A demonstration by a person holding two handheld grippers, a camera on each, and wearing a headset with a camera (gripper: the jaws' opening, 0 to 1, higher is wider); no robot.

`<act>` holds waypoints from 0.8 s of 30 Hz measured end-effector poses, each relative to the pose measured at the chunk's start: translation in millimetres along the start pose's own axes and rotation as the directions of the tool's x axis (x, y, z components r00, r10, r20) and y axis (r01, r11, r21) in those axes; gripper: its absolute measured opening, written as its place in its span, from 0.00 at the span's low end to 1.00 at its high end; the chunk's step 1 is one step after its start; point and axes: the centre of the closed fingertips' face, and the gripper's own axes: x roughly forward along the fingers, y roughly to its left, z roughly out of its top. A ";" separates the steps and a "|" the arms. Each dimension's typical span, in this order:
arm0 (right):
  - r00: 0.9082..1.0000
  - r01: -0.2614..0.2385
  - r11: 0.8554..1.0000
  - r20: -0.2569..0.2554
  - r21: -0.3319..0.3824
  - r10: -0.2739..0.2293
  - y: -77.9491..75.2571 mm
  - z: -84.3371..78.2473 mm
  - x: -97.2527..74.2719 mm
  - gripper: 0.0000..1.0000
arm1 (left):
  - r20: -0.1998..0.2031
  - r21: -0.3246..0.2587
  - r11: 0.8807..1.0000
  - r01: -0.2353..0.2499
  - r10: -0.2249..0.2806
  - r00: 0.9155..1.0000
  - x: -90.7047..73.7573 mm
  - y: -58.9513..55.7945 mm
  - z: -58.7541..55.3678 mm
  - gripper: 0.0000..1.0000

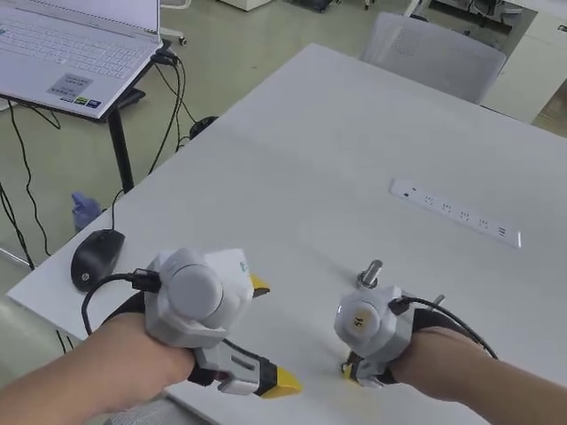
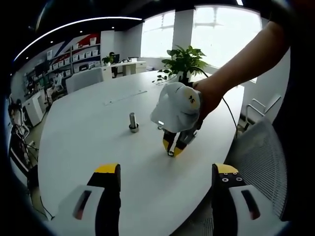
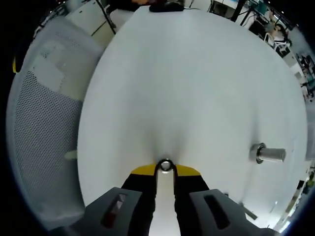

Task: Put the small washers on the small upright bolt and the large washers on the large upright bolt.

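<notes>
White table [image 1: 354, 150], bare across most of its top. Power strip [image 1: 454, 212], white, lying flat on it. Black mouse [image 1: 96, 257] at the table edge. Open laptop [image 1: 71, 44] on a side stand. Grey mesh chair [image 1: 434, 53]. Potted plant [image 2: 183, 61].

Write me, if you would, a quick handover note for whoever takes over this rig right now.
Left claw: open, empty, above the table.
Right claw: shut on a washer at the table surface; washer size unclear.
Large bolt: upright just beyond the right claw; a slimmer post near it may be the small bolt.
Done: no washer clearly on either bolt.
Left: seat this washer on its matching bolt, then any others.
</notes>
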 end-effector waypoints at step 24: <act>0.997 0.003 0.989 0.077 0.148 -0.015 -6.2 -8.4 -11.4 0.12 | -0.005 0.005 1.000 0.007 -0.007 1.000 3.2 -2.0 -2.3 0.76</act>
